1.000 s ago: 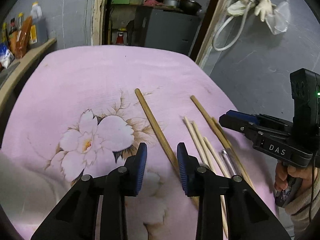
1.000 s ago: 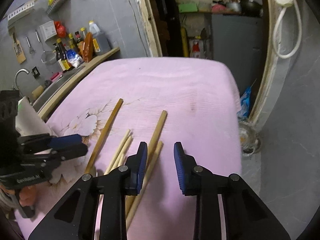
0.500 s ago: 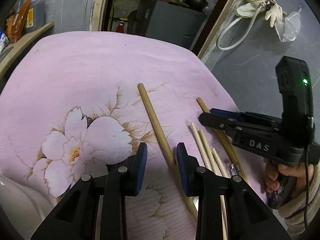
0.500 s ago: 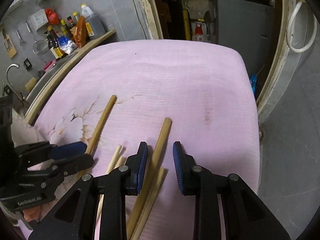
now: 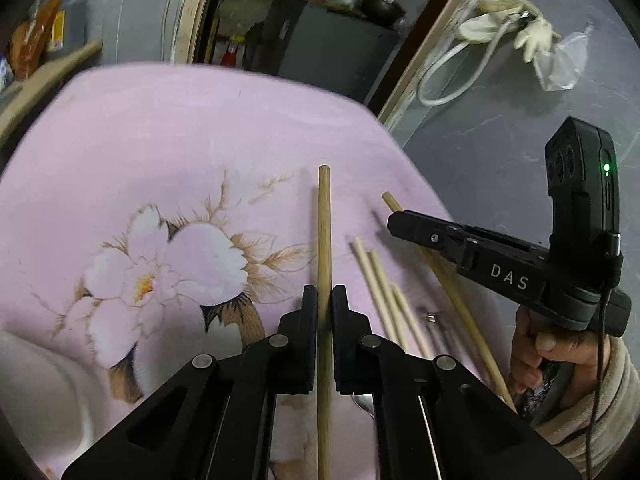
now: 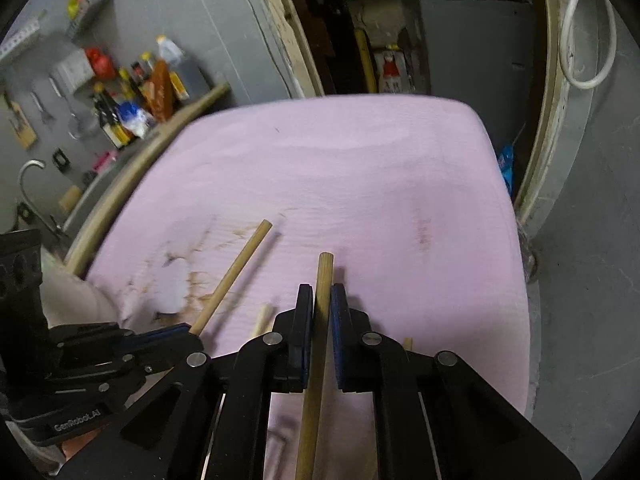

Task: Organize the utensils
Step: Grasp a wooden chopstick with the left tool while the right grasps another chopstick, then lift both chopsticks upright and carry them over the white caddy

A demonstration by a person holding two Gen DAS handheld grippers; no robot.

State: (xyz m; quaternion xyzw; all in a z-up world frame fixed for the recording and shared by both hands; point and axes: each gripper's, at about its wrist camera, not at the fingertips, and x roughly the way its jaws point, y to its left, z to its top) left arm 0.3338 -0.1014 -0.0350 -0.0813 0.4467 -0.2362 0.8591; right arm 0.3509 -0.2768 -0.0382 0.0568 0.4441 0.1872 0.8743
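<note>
My left gripper is shut on a long brown chopstick that points away over the pink flowered cloth. My right gripper is shut on a second brown chopstick; in the left wrist view this gripper is at the right, over that chopstick. Several pale thin chopsticks lie on the cloth between the two brown ones. A metal spoon's bowl shows under my left fingers. In the right wrist view the left gripper holds its chopstick at the lower left.
A white bowl edge sits at the cloth's near left. A wooden counter edge with bottles and a sink tap runs along the left. The cloth's right edge drops to grey floor. A dark cabinet stands behind.
Both grippers were open over the chopsticks; each has now moved forward and closed on a brown chopstick. The left one's chopstick now points straight ahead.
</note>
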